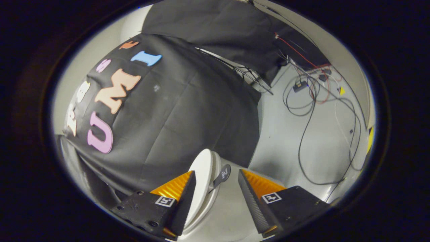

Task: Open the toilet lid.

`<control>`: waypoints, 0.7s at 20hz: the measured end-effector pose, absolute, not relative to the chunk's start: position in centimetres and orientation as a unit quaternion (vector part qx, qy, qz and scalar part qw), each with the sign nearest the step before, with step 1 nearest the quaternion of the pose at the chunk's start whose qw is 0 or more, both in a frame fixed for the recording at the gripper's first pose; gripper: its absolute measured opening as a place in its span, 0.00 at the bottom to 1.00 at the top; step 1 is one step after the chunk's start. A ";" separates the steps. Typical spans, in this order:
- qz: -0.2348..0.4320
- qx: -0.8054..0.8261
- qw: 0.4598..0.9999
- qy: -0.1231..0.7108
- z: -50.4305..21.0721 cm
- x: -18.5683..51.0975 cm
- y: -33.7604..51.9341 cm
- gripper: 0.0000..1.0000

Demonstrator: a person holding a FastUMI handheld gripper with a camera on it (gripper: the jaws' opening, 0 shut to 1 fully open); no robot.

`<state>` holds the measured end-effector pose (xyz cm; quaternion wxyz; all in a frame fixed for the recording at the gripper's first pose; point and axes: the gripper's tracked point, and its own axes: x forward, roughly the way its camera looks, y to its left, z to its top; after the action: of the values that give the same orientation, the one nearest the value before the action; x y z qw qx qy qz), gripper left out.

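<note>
Gripper view, and the picture is tipped hard over, so the booth's black cloth wall [174, 111] leans across the scene beyond the fingers. Front and centre is the white, rounded plastic toilet lid [203, 181], standing up on its edge rather than lying flat, with the white seat ring tucked right behind it on the side nearer the other finger. A small dark grey tab handle [222, 176] sticks off the lid's rim into the gap between the fingers.

The gripper [215, 183] has its fingers spread wide apart. The left finger [183, 198] sits right against the broad face of the lid, overlapping it in the picture; whether it truly presses on it I cannot tell. The right finger [255, 198] stands clear of the lid and the tab, with pale surface showing between them. So nothing is clamped: the lid lies in the gap, hard over by one finger and free of the other.

Beyond the right finger stretches a light grey floor [289, 134], and across it loops a tangle of thin black cables [304, 141], with red wires [295, 50] running up toward the dark cloth further back. A small black box [300, 86] lies among those cables.
</note>
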<state>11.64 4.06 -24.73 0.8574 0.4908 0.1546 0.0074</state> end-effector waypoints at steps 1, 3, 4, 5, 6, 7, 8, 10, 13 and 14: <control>0.004 0.505 0.848 0.160 -25.4 12.6 4.6 0.72; 0.003 0.538 0.827 0.160 -25.9 14.2 5.3 0.67; 0.001 0.555 0.817 0.156 -26.0 14.8 5.4 0.65; -0.002 0.569 0.809 0.148 -25.9 15.4 5.2 0.65; -0.009 0.583 0.800 0.144 -25.9 16.1 4.9 0.62; -0.011 0.597 0.789 0.144 -26.0 16.8 4.7 0.60; -0.010 0.610 0.779 0.143 -26.0 17.3 4.6 0.57; -0.004 0.619 0.771 0.150 -25.7 18.3 5.0 0.44; 0.007 0.615 0.767 0.185 -26.5 18.3 5.5 0.14; 0.009 0.619 0.764 0.185 -26.3 18.4 5.1 0.10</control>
<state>18.42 5.14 -26.31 0.7635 0.6187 0.1848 0.0090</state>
